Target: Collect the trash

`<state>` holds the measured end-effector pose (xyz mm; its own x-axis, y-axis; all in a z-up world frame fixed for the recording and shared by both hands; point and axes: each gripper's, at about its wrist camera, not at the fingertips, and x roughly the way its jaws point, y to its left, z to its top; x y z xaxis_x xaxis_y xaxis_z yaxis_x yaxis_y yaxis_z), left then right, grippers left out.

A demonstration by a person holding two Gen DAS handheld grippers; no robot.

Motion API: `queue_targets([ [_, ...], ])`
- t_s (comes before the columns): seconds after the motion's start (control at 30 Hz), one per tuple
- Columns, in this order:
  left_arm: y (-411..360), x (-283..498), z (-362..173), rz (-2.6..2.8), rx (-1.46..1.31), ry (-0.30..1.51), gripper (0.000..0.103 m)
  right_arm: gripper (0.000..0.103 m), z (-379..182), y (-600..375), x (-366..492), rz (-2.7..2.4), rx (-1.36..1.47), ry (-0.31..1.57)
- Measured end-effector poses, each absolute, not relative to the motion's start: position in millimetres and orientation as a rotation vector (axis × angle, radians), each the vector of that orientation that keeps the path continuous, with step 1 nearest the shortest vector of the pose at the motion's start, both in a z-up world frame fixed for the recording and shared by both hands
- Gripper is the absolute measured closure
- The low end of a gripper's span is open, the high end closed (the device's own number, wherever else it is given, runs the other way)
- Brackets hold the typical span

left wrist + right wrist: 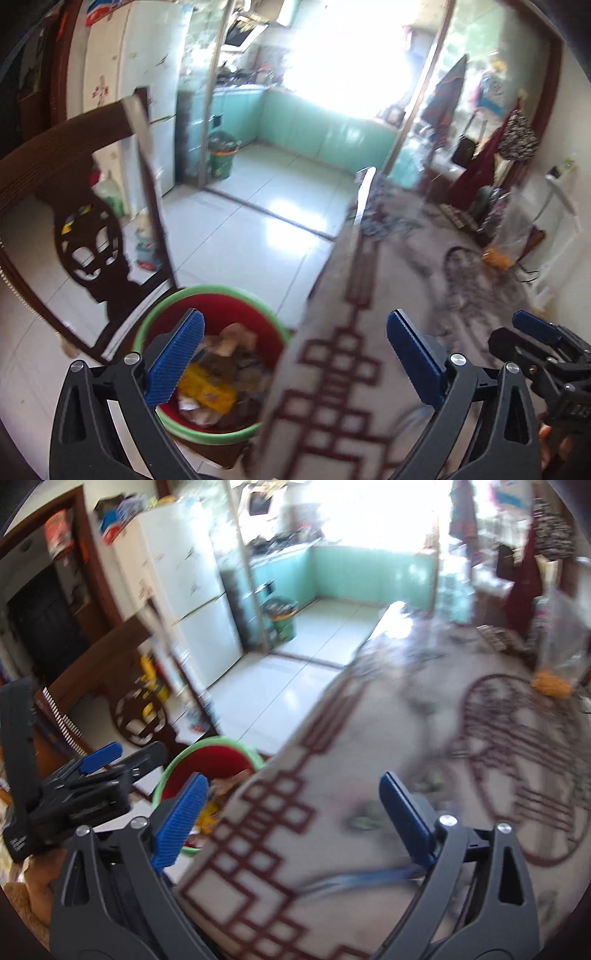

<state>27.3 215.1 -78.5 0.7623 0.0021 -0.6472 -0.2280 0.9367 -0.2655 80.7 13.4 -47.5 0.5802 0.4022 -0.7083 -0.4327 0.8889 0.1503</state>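
Note:
A red bin with a green rim [147, 325] stands on the floor beside the table, holding a yellow wrapper [208, 393] and several crumpled papers. My left gripper [295, 358] hovers above the bin and the table's edge, open wide, with nothing between its blue pads. My right gripper [293, 819] is also open and empty over the patterned tablecloth [332, 738], with the bin's rim [207, 744] at its left. Small green scraps [365, 818] lie blurred on the cloth. Each gripper shows in the other's view: the right gripper [517, 338], the left gripper [125, 755].
A dark carved wooden chair [92, 236] stands close behind the bin. A clear bag with something orange [550, 681] sits at the table's far right. A blue streak [362, 880] lies on the cloth near me. A white fridge [192, 590] and a green bin [221, 155] stand beyond the tiled floor.

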Motion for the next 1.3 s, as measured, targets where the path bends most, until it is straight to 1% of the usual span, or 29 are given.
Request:
queue_targets([
  [0.2, 152.8, 20.7, -38.4, 0.061, -0.307, 0.525, 0.008, 0.005, -8.0, -61.6, 59.0, 0.340, -0.024, 0.651],
  [0.4, 120.5, 7.1, -13.1, 0.094, -0.247, 0.418, 0.008, 0.005, 24.2, -107.7, 33.8, 0.227, -0.041, 0.464],
  [0.47, 109.6, 6.3, -7.4, 0.090, -0.208, 0.403, 0.008, 0.005, 34.4, -119.4, 22.9, 0.192, -0.040, 0.377],
  [0.57, 93.3, 9.5, -2.8, 0.109, -0.145, 0.439, 0.008, 0.005, 43.3, -132.7, 15.2, 0.139, -0.010, 0.288],
  [0.63, 89.1, 7.6, -1.2, 0.103, -0.143, 0.444, 0.008, 0.005, 40.0, -137.8, 10.4, 0.058, 0.003, 0.289],
  [0.77, 79.4, -6.5, 4.7, 0.131, -0.171, 0.379, 0.008, 0.005, 36.1, -142.8, 11.3, 0.045, -0.009, 0.327],
  [0.97, 68.3, -6.3, 3.5, 0.118, -0.167, 0.423, 0.008, 0.005, 27.2, -146.1, 16.9, 0.042, 0.015, 0.406],
  [1.3, 73.0, -5.2, -0.5, 0.126, -0.171, 0.454, 0.008, 0.005, 27.2, -149.4, 15.6, 0.023, 0.013, 0.435],
])
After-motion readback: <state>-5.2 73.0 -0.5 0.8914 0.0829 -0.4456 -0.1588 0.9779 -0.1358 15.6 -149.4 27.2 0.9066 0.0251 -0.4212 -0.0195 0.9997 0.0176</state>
